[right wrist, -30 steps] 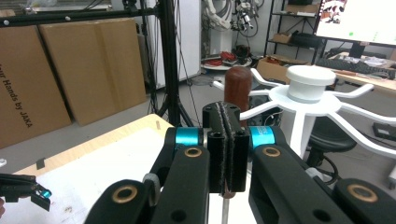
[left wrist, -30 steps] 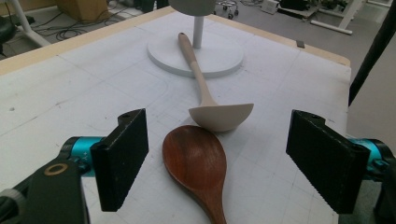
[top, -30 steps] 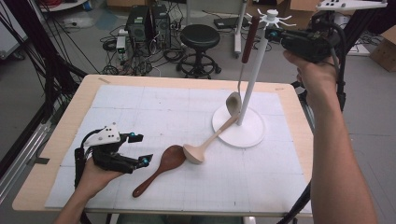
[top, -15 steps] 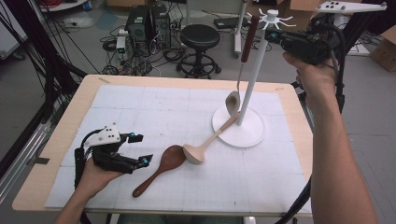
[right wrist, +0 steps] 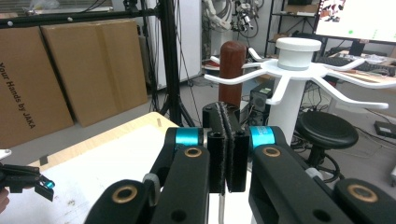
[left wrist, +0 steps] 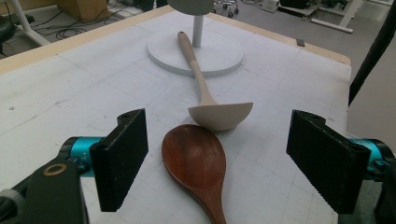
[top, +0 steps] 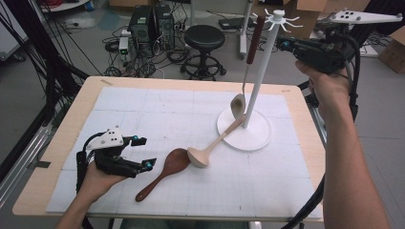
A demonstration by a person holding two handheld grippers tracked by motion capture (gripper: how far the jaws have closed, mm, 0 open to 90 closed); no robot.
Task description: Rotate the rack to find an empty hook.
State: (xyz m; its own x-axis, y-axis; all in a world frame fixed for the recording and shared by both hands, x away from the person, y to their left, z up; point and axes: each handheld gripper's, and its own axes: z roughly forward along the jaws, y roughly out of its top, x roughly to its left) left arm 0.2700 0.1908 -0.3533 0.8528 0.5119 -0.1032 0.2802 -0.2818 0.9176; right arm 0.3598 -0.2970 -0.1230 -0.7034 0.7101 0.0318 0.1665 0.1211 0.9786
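Nothing has shifted since the earlier frame: your right gripper (top: pixel 286 45) still hovers beside the rack (top: pixel 253 86) top, jaws pressed together on nothing, just behind the hanging brown-handled spoon (top: pixel 248 62). Your left gripper (top: pixel 143 152) rests low, jaws wide. Its own view shows the dark wooden spoon (left wrist: pixel 196 163) between them, apparently untouched, bowl nearly meeting the pale ladle (left wrist: pixel 219 114).

light: even, soft indoor, bright enough | shadows: faint, just under the dark wooden spoon (top: pixel 165 171) and pale ladle (top: pixel 210 148) | glare: monitor (right wrist: pixel 357 18) far right blown out | blur: near jaws soft, slight overall graininess
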